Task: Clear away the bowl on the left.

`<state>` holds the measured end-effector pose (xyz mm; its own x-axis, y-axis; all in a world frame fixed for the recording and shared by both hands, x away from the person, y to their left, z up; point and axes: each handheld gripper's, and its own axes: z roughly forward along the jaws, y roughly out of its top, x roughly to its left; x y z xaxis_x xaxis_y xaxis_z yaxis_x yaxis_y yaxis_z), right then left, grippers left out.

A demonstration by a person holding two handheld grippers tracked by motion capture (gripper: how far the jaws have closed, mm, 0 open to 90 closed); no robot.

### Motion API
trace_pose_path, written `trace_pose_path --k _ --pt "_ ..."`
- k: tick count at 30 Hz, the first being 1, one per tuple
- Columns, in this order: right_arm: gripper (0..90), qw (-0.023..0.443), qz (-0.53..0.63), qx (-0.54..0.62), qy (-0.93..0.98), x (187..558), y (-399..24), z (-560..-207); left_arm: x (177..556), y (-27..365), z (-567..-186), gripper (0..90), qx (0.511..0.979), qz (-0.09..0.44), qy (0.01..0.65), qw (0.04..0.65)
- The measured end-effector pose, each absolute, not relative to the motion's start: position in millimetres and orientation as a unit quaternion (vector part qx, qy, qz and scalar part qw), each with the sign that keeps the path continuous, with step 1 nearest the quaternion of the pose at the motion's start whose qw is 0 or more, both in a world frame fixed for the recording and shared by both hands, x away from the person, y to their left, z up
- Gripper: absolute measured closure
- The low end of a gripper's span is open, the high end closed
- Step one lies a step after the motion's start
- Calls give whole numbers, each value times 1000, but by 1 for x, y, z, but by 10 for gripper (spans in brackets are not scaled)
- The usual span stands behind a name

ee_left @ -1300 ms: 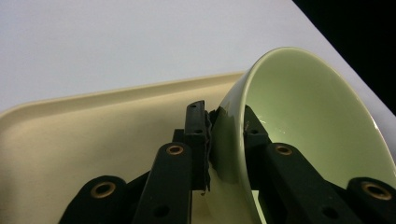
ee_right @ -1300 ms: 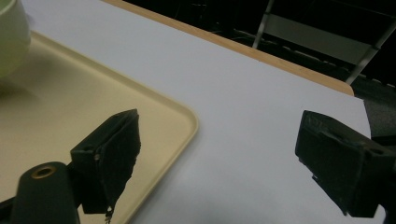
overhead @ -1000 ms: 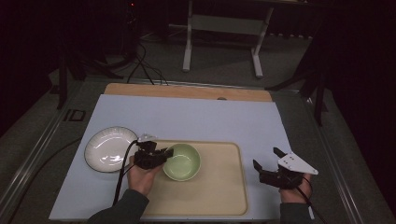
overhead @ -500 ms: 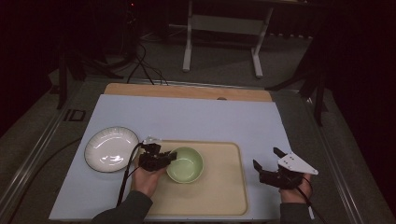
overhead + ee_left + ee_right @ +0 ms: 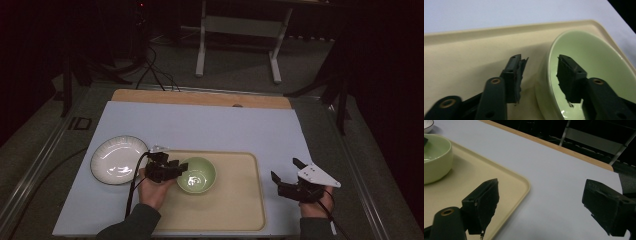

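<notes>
High view: the left tool [image 5: 181, 167], a moment ago pinching the green bowl [image 5: 198, 175] rim, has just spread astride it on the tray [image 5: 235, 210]; right tool [image 5: 286, 176] spread, unmoved.

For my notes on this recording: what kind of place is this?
Probably a lab or studio set up for recording, not a kitchen. A table with a pale blue cover stands in a dark room, with cables on the floor and a metal stand behind.

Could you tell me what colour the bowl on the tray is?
Pale green bowl, clearest in the left gripper view.
</notes>
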<state>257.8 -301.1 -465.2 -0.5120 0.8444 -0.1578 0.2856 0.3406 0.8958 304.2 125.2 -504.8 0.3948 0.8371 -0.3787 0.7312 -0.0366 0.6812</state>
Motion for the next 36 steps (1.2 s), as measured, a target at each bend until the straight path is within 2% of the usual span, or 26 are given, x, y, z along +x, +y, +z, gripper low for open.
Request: trace_pose_path --k 3,10,20,36 --pt "137 321 435 375 753 258 -301 -465 303 129 -500 497 715 67 547 431" --pt "137 321 435 375 753 258 -301 -465 296 137 -476 423 729 121 518 431" --pt "137 322 436 375 752 258 -301 -465 290 164 -455 382 715 160 512 449" --pt "137 322 436 376 752 258 -302 -465 274 205 -428 315 709 248 490 442"
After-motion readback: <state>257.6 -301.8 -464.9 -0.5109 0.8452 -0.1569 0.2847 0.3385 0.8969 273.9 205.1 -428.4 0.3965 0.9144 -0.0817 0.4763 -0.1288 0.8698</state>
